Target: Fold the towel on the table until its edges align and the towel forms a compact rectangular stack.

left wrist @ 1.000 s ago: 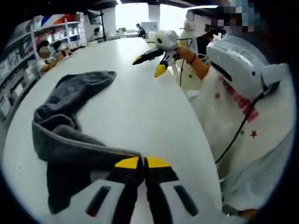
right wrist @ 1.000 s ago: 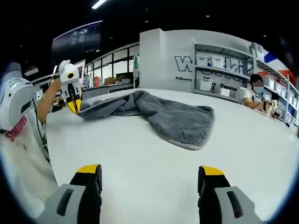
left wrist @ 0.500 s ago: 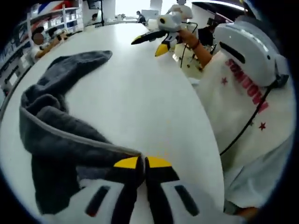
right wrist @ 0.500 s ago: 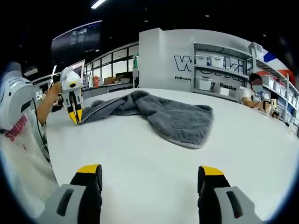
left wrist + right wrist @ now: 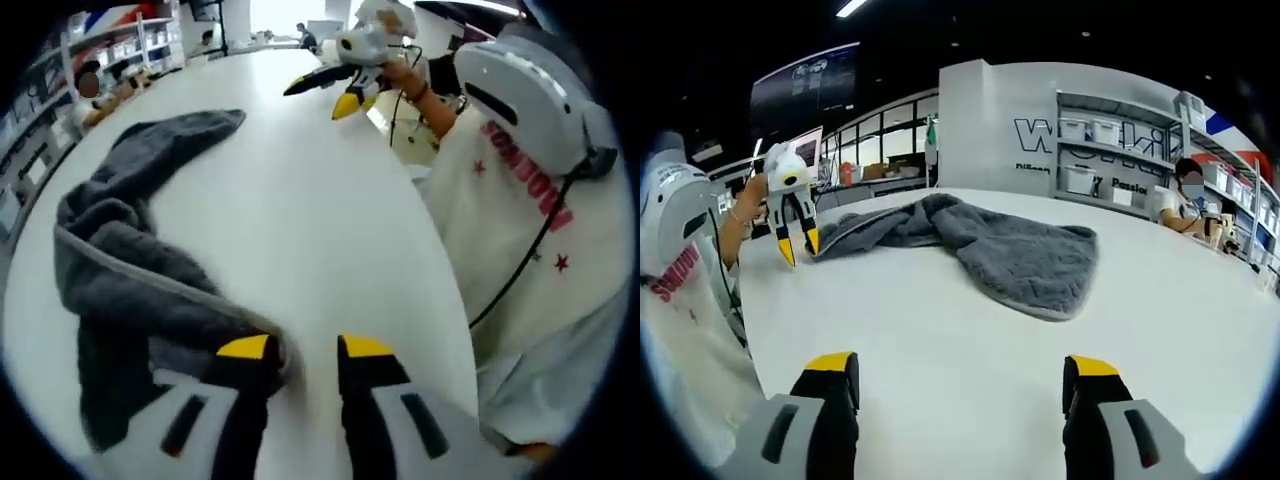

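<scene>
Towel (image 5: 140, 290) of grey terry lies rumpled on the white table (image 5: 300, 200), unfolded, with 1 long end stretched out flat and the other end bunched into raised folds with a pale hem showing. In the right gripper view the towel (image 5: 990, 245) runs across the table (image 5: 970, 350) as a ridge that widens into a flat flap hanging toward the camera.

Beside the towel's bunched end is the left gripper (image 5: 305, 350), its 2 yellow-tipped jaws spread with a gap between them; one jaw touches the towel's edge, the other stands over bare table. In the right gripper view the left gripper (image 5: 797, 244) points down at the towel's narrow end, jaws parted, nothing between them.

Well apart from the towel, the right gripper (image 5: 955, 368) hovers low over bare table, jaws wide apart and empty. From the left gripper view, the right gripper (image 5: 325, 90) is beyond the towel's flat end, held by a hand (image 5: 400, 75) of a person in a white shirt (image 5: 510, 230).
</scene>
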The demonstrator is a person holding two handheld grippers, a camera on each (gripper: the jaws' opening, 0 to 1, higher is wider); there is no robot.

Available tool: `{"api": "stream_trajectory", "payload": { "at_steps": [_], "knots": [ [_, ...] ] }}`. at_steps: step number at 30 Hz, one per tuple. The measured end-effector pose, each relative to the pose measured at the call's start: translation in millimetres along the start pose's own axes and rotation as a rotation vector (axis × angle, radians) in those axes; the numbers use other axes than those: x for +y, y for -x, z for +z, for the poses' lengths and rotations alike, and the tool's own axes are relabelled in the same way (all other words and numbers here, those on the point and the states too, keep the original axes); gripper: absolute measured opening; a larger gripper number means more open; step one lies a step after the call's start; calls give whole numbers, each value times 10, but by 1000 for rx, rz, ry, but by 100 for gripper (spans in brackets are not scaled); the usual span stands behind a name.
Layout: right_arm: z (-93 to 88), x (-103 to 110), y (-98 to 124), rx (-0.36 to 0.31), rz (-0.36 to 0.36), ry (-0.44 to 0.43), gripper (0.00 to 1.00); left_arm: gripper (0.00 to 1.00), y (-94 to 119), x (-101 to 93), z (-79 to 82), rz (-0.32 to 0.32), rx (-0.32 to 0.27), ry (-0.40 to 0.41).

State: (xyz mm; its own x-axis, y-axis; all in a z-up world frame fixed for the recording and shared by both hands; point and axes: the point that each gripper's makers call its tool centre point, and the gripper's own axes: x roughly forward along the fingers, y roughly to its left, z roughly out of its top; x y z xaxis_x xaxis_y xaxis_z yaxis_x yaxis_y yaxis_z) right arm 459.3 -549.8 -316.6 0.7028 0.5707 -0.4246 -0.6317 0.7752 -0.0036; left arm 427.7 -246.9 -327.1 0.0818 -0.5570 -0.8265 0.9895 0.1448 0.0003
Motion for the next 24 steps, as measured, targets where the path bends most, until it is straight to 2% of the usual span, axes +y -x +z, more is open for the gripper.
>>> {"api": "stream_trajectory", "payload": {
  "at_steps": [4,7,13,19,24],
  "knots": [
    [-2,12,-13,3,3,2,87,37,152,71,103,68,-95,17],
    [5,14,-19,3,4,2,87,38,318,118,148,124,-165,40],
    [28,30,-40,7,9,10,87,44,618,245,31,261,-230,101],
    [62,43,-75,14,17,19,87,50,921,385,-80,406,-326,179],
    [103,61,-104,17,27,31,87,55,1063,364,-179,471,-377,225]
  ]
}}
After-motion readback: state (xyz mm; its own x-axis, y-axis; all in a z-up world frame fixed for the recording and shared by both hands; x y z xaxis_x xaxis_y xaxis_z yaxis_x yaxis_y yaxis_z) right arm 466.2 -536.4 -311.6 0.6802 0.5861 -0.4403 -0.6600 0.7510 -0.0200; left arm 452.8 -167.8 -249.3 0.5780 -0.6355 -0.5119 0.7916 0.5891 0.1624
